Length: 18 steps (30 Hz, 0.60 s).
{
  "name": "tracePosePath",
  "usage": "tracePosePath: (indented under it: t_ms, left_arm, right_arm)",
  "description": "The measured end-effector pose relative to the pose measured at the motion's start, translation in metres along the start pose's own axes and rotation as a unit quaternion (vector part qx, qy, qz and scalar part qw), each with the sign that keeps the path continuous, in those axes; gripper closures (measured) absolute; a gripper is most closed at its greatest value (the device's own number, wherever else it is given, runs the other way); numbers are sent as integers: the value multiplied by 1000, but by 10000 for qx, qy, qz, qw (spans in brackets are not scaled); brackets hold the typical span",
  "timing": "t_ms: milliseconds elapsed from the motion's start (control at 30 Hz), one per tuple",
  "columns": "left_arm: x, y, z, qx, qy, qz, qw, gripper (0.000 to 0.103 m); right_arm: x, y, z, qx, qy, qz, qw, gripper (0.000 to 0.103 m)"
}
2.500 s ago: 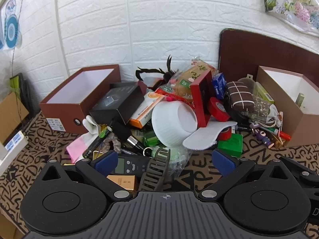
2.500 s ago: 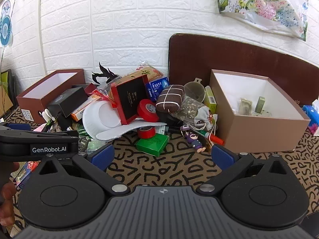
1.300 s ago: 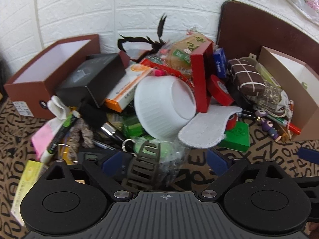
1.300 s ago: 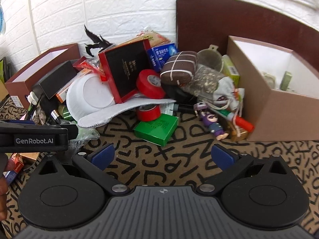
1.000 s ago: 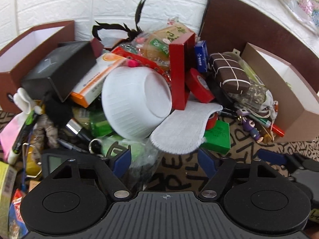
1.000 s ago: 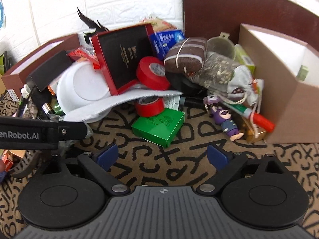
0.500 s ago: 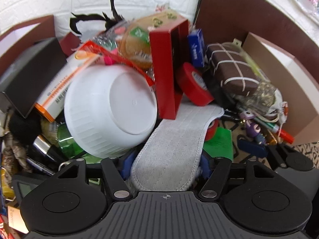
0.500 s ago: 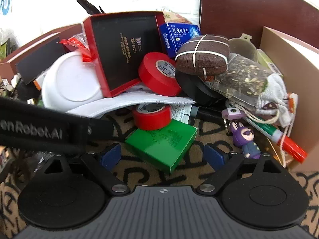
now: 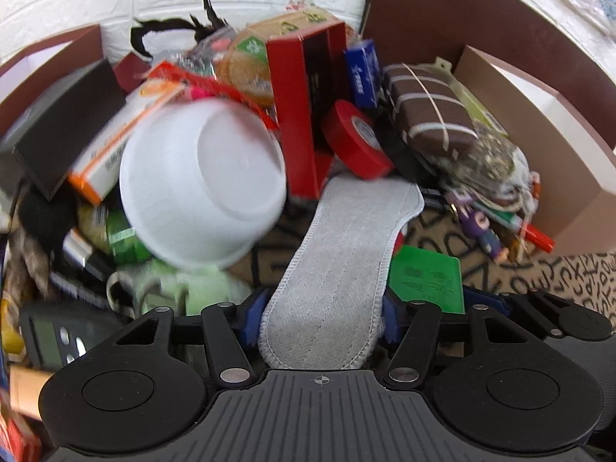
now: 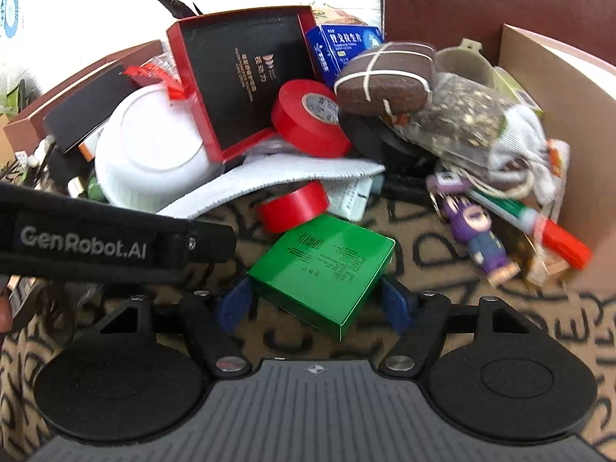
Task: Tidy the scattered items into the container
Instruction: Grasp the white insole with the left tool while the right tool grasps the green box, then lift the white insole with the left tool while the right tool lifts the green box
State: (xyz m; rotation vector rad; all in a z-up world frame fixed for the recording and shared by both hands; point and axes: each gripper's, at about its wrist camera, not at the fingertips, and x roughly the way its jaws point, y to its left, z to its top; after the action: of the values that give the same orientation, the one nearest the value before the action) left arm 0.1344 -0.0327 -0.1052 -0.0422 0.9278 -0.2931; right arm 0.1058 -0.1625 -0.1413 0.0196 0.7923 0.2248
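A pile of scattered items lies on the patterned cloth. My left gripper (image 9: 321, 312) is shut on the near end of a grey insole (image 9: 342, 265), which runs back toward the pile. A white bowl (image 9: 200, 188) lies tipped just left of it. My right gripper (image 10: 317, 302) has its jaws closed in on both sides of a green box (image 10: 325, 263); whether they grip it is unclear. The left gripper's body (image 10: 96, 240) crosses the right wrist view at the left. A tan open box (image 9: 539, 134) stands at the right, also in the right wrist view (image 10: 569, 115).
A red-and-black box (image 10: 246, 81), two red tape rolls (image 10: 308, 119), a brown bundle (image 10: 385, 77), a purple figure (image 10: 481, 235) and a marker (image 10: 539, 223) crowd the pile. A brown open box (image 9: 50, 61) stands at the far left. Patterned cloth (image 10: 539, 308) shows at front right.
Both grippers moved forward and down into the pile. The left jaws narrowed and closed on the grey insole. The right jaws narrowed around the green box. The white bowl has shifted.
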Motion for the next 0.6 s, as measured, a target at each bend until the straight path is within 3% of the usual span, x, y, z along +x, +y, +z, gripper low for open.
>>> tracePosePath:
  t_ms: [400, 467, 500, 600]
  left_arm:
    - [-49, -11, -79, 106, 287, -109, 9995, 44]
    - [-55, -12, -88, 135, 308, -122, 9994, 41]
    - [-58, -13, -93, 142, 316, -147, 9993, 30]
    - [-68, -16, -102, 207, 313, -107, 9992, 23]
  right_arm:
    - [-65, 5, -58, 18, 182, -138, 9997, 27]
    - [-75, 7, -68, 17, 191, -163, 9997, 26]
    - [-80, 7, -73, 16, 193, -183, 9996, 26]
    - [-93, 8, -85, 17, 187, -235, 9995, 25]
